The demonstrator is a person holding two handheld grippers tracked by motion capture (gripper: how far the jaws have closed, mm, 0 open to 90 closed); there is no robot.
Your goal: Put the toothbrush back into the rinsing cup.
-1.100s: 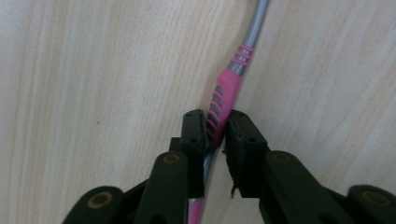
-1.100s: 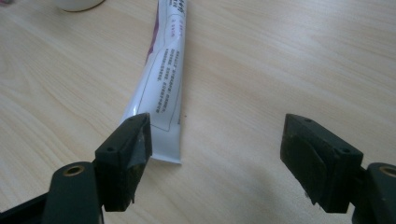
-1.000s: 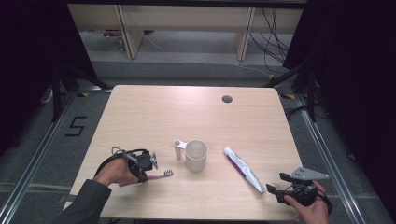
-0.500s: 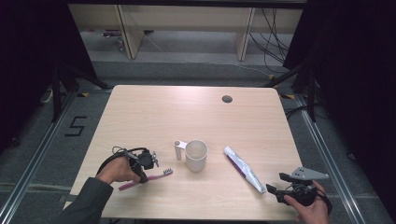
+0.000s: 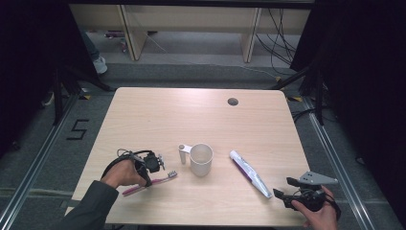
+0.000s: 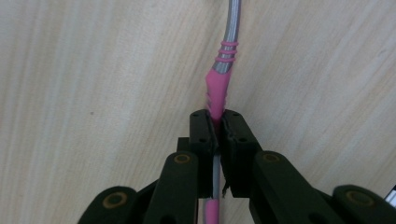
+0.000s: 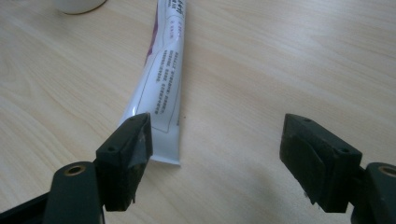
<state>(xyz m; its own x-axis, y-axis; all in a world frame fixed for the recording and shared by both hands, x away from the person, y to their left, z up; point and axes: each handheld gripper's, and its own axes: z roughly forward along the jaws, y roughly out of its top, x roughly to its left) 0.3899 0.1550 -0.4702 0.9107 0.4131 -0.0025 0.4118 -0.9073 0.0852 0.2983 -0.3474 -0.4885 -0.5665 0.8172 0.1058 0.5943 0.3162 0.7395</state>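
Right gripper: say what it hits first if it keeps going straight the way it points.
Probably the toothpaste tube: the open right gripper points along the table with the tube's flat end just ahead by its left jaw, though the centre line may pass beside it.

High view overlooks the table (image 5: 143, 110); claw views sit close, seemingly angled down.

- The table (image 5: 201, 115) is bright and evenly lit from above, and all around it is dark.
- Shadows on the table are small and soft.
- The high view looks a little fuzzy.
- In the gripper views the wood is sharp, but the black fingers (image 7: 126, 154) up close look soft.
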